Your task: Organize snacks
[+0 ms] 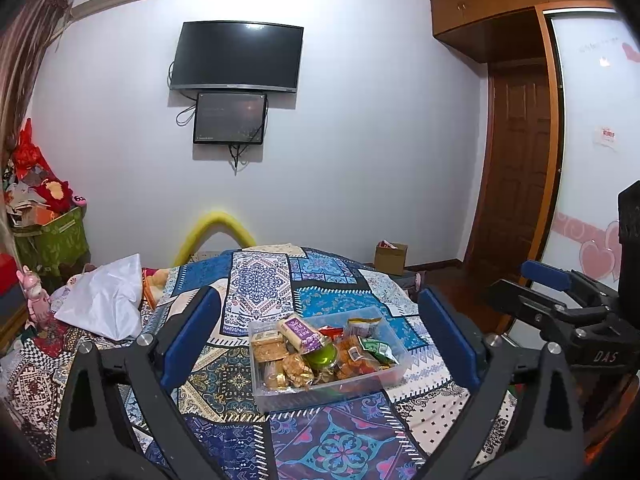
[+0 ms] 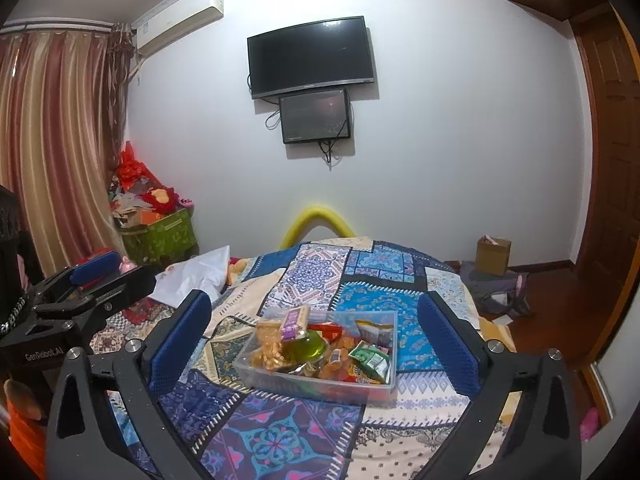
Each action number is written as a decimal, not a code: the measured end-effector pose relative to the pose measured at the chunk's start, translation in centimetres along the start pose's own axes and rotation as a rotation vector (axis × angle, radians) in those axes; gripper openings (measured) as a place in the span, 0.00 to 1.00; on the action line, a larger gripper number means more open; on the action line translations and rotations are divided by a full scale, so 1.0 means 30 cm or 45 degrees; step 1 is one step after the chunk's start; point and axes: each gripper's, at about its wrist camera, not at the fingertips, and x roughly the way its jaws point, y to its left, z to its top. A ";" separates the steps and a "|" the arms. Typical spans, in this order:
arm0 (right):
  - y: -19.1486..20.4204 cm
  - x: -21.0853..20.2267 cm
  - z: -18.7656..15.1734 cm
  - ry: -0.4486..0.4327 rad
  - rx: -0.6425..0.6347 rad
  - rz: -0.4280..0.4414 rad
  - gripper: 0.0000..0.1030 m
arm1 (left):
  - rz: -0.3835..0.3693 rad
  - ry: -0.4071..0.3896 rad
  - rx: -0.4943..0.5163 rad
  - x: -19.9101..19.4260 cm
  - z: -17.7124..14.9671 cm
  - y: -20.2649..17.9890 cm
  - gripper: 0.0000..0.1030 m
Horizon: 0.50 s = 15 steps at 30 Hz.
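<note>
A clear plastic bin point(image 1: 326, 390) sits on a patchwork bedspread point(image 1: 260, 280), filled with wrapped snacks point(image 1: 320, 354). Among them are a purple-labelled bar point(image 1: 301, 334) lying on top, a round green jelly cup point(image 1: 320, 356) near the middle, a green packet point(image 1: 378, 350) toward the right side, and golden wrapped pieces point(image 1: 294, 372) at the left.

The left gripper point(image 1: 320, 340) hangs above the bedspread with its 2 blue-padded fingers point(image 1: 192, 336) spread wide apart; the bin shows in the gap between them, beyond the tips and untouched. The right gripper point(image 2: 316, 344) is held the same way, its padded fingers point(image 2: 446, 348) far apart and clamped on nothing, with the bin point(image 2: 320, 382) lying past them. Each gripper shows at the edge of the other's view, side by side.

A crumpled white bag point(image 1: 104, 300) lies at the bedspread's left edge. On the wall behind hangs a dark television point(image 1: 236, 56) with a smaller screen point(image 1: 230, 118) just beneath it.
</note>
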 end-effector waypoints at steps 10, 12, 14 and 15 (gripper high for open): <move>-0.002 -0.020 -0.008 0.001 0.005 0.001 1.00 | 0.000 0.003 -0.004 -0.009 -0.010 -0.001 0.97; -0.004 -0.026 -0.007 0.001 0.004 0.000 1.00 | 0.000 0.002 -0.004 -0.010 -0.010 0.001 0.97; -0.003 -0.032 -0.008 -0.002 0.005 0.001 1.00 | -0.002 0.003 -0.005 -0.010 -0.010 0.002 0.97; -0.002 -0.031 -0.007 -0.003 0.003 -0.002 1.00 | -0.003 0.003 -0.006 -0.009 -0.010 0.002 0.97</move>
